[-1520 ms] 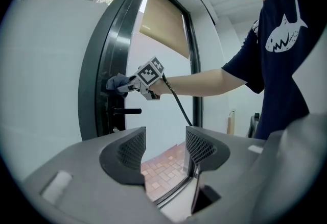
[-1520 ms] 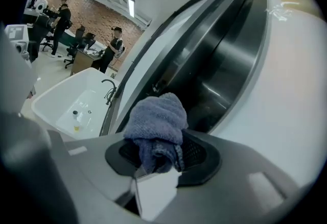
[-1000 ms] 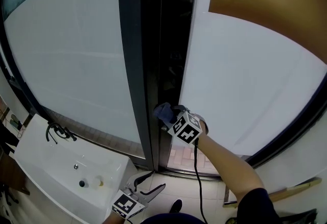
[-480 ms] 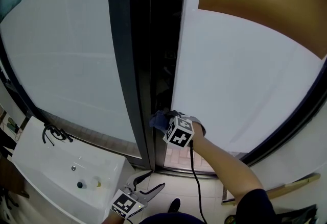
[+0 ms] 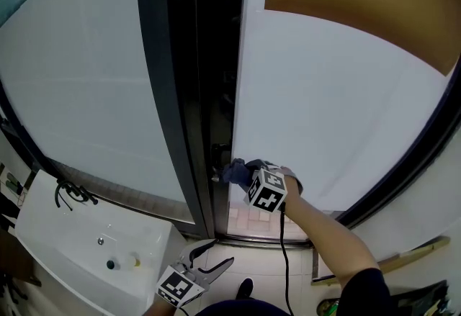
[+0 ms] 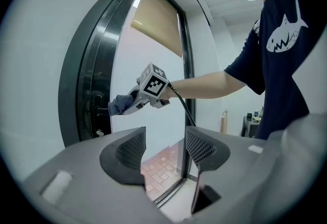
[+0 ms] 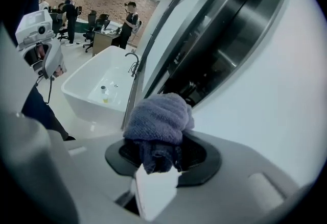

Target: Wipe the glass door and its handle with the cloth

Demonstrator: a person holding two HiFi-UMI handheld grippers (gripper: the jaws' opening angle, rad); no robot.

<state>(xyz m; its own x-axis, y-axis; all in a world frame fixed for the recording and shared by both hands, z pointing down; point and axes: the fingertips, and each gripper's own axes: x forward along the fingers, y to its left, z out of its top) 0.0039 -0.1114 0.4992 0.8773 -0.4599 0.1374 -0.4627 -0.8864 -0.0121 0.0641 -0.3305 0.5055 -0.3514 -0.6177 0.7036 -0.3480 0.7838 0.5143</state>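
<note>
My right gripper (image 5: 243, 173) is shut on a bunched blue-grey cloth (image 5: 233, 172) and holds it against the edge of the frosted glass door (image 5: 331, 113), low down by the dark frame (image 5: 176, 91). In the right gripper view the cloth (image 7: 161, 116) bulges out of the shut gripper (image 7: 162, 150), with the dark door handle (image 7: 191, 88) just beyond it. The left gripper view shows that cloth (image 6: 121, 104) touching the handle (image 6: 99, 110). My left gripper (image 5: 210, 265) hangs low near the floor, open and holding nothing, its jaws apart (image 6: 163, 146).
A white bathtub (image 5: 79, 250) with a black tap (image 5: 68, 192) stands to the lower left. A wooden stick (image 5: 403, 268) lies by the door's bottom right. Brick paving (image 5: 248, 217) shows through the glass. Several people and office chairs (image 7: 97, 21) are far behind.
My right gripper has slid the cloth a little lower along the door edge by the handle. My left gripper has stayed low and open.
</note>
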